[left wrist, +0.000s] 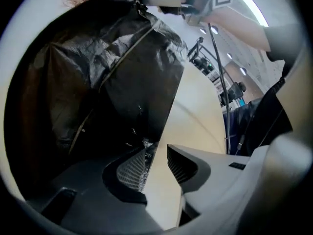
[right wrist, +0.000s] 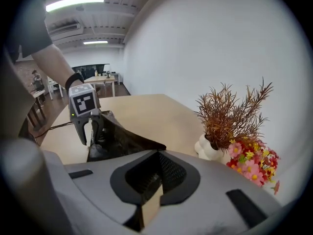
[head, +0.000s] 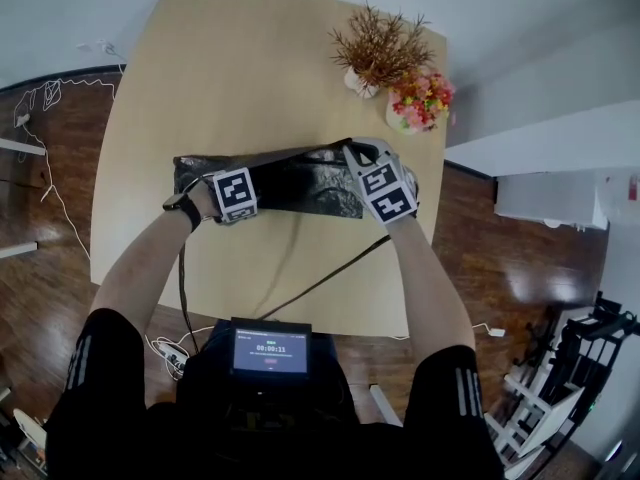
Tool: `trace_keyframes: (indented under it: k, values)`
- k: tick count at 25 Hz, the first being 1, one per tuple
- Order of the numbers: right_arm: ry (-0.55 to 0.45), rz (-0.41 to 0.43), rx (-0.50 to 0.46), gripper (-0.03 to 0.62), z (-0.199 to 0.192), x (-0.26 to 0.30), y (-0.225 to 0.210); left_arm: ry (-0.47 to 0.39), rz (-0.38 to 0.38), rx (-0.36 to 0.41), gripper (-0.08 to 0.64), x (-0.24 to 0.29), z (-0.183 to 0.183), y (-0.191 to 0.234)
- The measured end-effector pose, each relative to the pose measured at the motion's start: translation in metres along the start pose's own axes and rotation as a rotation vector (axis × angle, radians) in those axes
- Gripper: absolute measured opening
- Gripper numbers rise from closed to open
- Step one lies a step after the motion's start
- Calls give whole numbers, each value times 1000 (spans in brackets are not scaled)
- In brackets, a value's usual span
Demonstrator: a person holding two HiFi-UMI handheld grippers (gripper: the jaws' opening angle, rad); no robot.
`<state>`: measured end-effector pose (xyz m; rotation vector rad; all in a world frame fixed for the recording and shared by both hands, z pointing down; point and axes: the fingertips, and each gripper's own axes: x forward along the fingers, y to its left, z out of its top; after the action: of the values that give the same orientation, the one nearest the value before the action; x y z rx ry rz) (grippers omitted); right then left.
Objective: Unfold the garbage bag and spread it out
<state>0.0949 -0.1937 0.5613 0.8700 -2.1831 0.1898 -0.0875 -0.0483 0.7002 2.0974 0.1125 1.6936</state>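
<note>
A black garbage bag (head: 290, 183) stretches in a crumpled band across the tan table (head: 230, 78) between my two grippers. My right gripper (head: 356, 151) is shut on the bag's upper right corner and holds it up off the table; in the right gripper view the film (right wrist: 120, 138) runs out from my closed right gripper (right wrist: 156, 170). My left gripper (head: 238, 206) points steeply down at the bag's left part. Its jaws stand apart in the left gripper view (left wrist: 156, 163), with bare table showing between them. The bag's edge (left wrist: 161, 116) hangs against the left pad (left wrist: 134, 170).
A white vase of dried twigs (head: 378, 48) and a pot of pink and yellow flowers (head: 420, 100) stand at the table's far right corner, just beyond the bag. A dark cable (head: 330, 278) crosses the near table. A small screen (head: 270, 348) hangs at the person's chest.
</note>
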Motion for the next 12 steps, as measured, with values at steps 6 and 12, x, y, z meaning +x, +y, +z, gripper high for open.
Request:
trace_keyframes:
  k: [6,12]
  values:
    - [169,63,49,8,-50,21,0,28,-37,60,147,11,-14,-34]
    - [392,153,100,9,-138,41,23,-10,-58,38,147,18,-10,-62]
